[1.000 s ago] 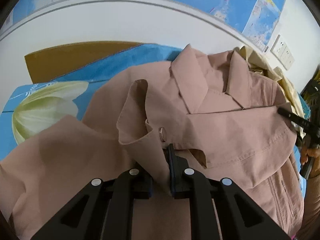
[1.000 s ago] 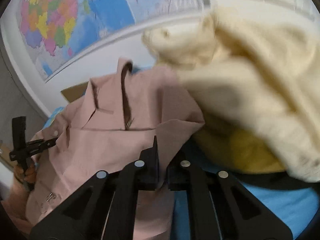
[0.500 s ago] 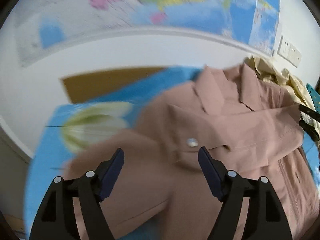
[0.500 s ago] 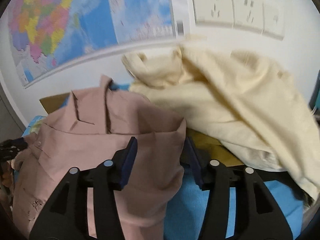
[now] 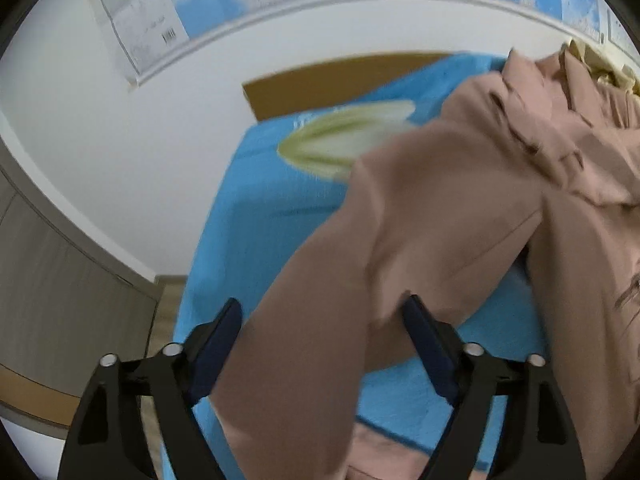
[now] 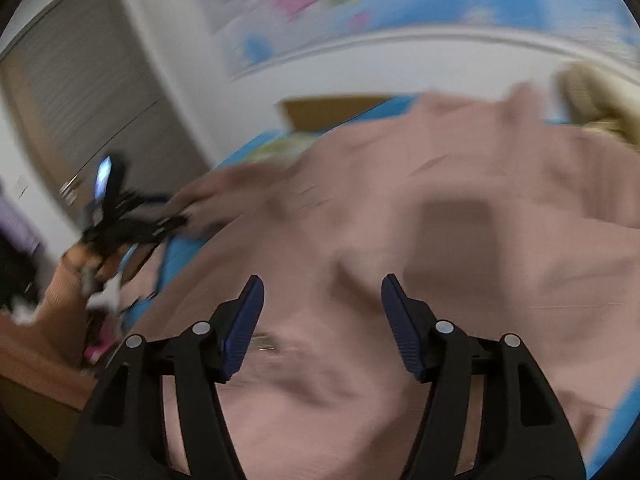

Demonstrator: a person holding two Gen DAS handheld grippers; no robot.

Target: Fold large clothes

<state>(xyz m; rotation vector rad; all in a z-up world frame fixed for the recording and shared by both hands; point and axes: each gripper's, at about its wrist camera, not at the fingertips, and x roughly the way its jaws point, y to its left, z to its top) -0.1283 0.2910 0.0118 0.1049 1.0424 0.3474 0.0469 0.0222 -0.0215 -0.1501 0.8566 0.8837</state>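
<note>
Both grippers have been opened and swung away from the folded flaps, so the pink jacket (image 5: 460, 208) is released. At 6 o'clock the left gripper (image 5: 324, 344) is spread over a sleeve (image 5: 304, 360), the right gripper (image 6: 322, 320) spread over the body.

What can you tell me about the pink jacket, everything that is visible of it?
The pink jacket is dusty pink, of a smooth woven cloth as it looks. It lies spread and creased on the blue cover, collar toward the wall. One long sleeve runs toward the camera between the open fingers of the left gripper, whose pads do not press it. The right gripper, also open, is above the body of the jacket. A cream garment lies at its far edge. The right view is blurred.
</note>
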